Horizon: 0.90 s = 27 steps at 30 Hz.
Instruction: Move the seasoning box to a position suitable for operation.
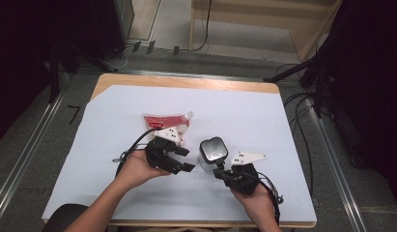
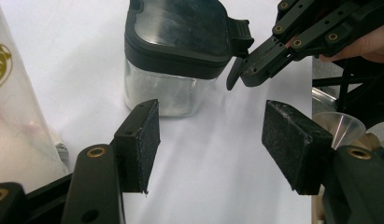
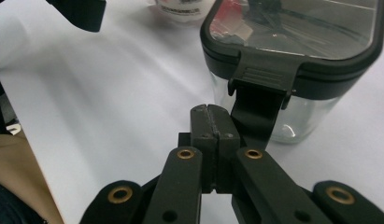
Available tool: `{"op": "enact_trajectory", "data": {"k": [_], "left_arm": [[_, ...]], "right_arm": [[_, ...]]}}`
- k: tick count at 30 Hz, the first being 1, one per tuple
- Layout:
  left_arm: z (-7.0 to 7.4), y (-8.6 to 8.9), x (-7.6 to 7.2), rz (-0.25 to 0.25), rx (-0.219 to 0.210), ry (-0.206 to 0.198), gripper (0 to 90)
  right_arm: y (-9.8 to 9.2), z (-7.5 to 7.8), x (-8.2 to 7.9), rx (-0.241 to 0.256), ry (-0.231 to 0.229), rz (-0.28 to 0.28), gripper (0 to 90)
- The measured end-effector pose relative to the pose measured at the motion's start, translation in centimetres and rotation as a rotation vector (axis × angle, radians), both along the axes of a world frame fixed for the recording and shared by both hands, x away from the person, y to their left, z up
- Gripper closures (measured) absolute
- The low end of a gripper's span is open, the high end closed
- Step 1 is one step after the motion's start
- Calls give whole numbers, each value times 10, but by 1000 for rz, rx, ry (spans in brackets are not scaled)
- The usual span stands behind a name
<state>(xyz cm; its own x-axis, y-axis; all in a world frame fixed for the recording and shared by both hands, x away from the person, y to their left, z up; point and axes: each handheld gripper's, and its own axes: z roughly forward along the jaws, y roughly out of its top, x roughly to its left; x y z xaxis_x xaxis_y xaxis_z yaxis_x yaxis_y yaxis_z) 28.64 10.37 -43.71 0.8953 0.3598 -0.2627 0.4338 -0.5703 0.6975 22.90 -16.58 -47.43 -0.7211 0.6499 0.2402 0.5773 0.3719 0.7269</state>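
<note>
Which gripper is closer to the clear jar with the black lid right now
Right. The right gripper, jaws shut, touches the latch of the jar on its near side. The left gripper, jaws open, sits apart to the jar's left.

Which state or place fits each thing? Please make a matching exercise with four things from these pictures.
Things:
1. left gripper
2. right gripper
3. jar
4. red pouch

States or places:
A. lies flat on the white sheet, beyond the left hand
B. jaws pressed together, tips at the lid's clasp
C. jaws wide apart, nothing between them
D. stands upright, clear glass under a black lid

Right pairs: 1-C, 2-B, 3-D, 4-A
</note>
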Motion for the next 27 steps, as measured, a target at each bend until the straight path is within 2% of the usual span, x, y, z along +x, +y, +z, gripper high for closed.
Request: {"op": "enact_trajectory", "data": {"k": [10, 21, 27], "left_arm": [[1, -2, 1, -9, -9, -1, 387], [1, -5, -1, -13, 2, -25, 394], [0, -7, -2, -13, 9, -26, 392]], "right_arm": [[-13, -2, 2, -13, 13, -41, 900], [-33, -5, 14, -19, 28, -102, 900], [-42, -5, 20, -21, 34, -127, 900]]}}
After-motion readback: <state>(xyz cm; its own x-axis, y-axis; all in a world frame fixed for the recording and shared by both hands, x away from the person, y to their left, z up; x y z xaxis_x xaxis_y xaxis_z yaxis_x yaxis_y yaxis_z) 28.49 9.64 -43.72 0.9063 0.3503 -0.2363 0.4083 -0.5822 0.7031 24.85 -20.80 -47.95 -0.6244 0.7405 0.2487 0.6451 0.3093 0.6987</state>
